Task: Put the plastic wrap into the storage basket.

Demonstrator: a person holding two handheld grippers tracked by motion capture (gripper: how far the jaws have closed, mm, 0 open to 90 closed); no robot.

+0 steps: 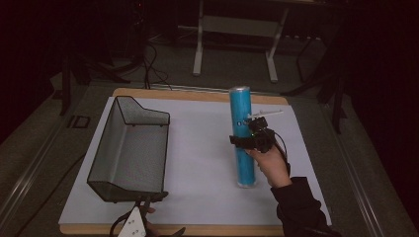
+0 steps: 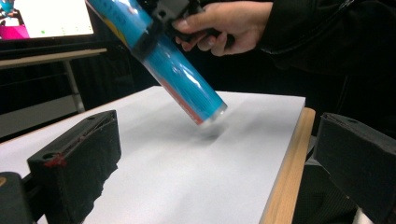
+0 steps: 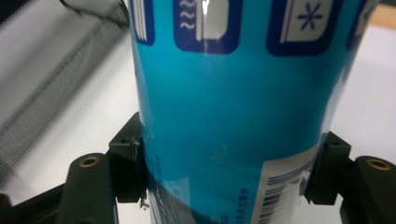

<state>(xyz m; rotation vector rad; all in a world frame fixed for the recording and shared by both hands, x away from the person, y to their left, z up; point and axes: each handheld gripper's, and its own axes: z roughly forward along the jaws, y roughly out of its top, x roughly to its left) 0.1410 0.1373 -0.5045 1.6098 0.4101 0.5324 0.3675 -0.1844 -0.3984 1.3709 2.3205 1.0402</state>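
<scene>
A long blue tube [image 1: 242,133] with printed icons and a barcode is clamped near its middle by my right gripper [image 1: 245,140], held in a hand with a dark sleeve. In the right gripper view both pads press the tube [image 3: 233,116] from either side of the right gripper [image 3: 229,168]. From the left gripper view the tube [image 2: 173,70] slants, its lower end a little above the white sheet [image 2: 163,154]. My left gripper [image 2: 210,154] stands open with nothing between its jaws. In the high view it [image 1: 141,207] sits at the near edge, just in front of the basket.
A black wire-mesh basket [image 1: 106,143] stands on the left half of the white sheet [image 1: 197,163], which covers a wooden board [image 2: 285,177]. Metal stand legs [image 1: 199,49] and cables lie on the floor beyond the table.
</scene>
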